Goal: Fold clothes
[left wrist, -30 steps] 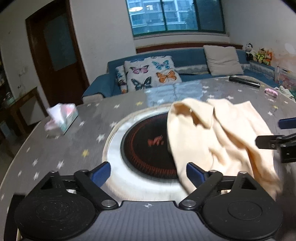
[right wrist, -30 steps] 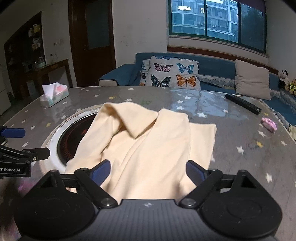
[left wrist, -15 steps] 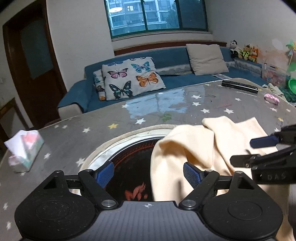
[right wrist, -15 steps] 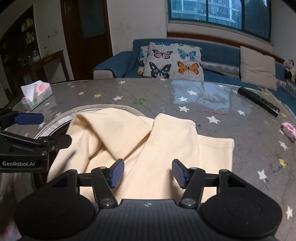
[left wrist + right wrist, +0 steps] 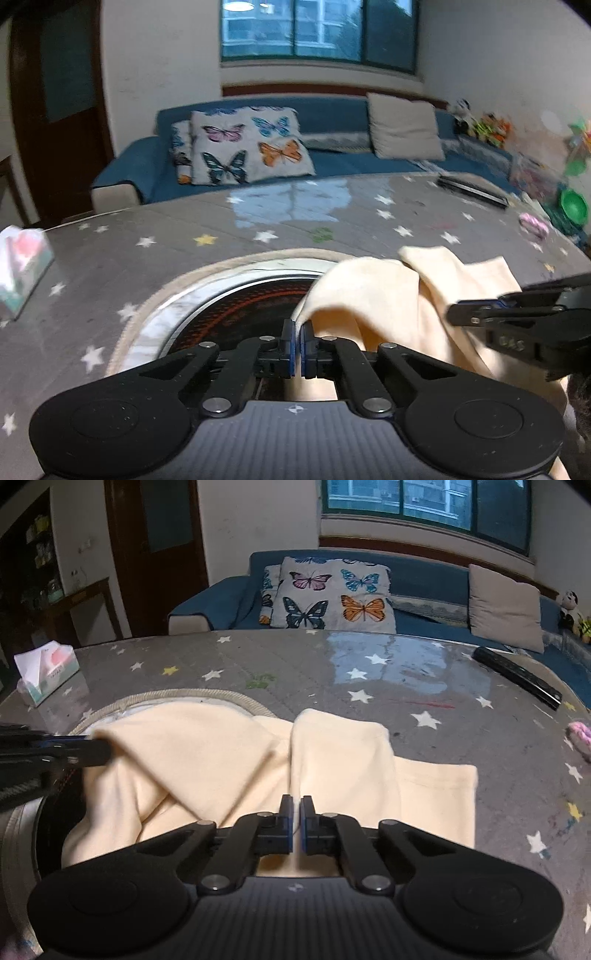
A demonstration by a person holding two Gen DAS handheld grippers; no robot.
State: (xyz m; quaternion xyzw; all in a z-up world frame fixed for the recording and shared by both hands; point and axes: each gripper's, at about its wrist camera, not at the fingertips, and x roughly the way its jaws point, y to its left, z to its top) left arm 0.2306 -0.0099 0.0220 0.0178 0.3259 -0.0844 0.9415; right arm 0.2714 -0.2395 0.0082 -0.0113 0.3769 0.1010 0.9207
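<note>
On the star-print table (image 5: 424,672), the cream garment (image 5: 343,760) lies rumpled, partly over the round inset hob (image 5: 236,306). My left gripper (image 5: 297,334) & right gripper (image 5: 296,814) each pinch its near edge (jaws closed on cloth). Tissue box (image 5: 48,670) sits well apart, far left.

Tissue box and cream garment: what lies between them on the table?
In the right wrist view, between the tissue box and cream garment lies starred tablecloth and the round inset's rope rim.

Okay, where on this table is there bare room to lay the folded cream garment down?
Bare tabletop lies beyond the cream garment, between it and the sofa-side edge, bordered on the right by the black remote. Another bare stretch runs between the tissue box and the round inset cooktop. The near side is crowded: both grippers, left and right, are clamped on the cloth.
</note>
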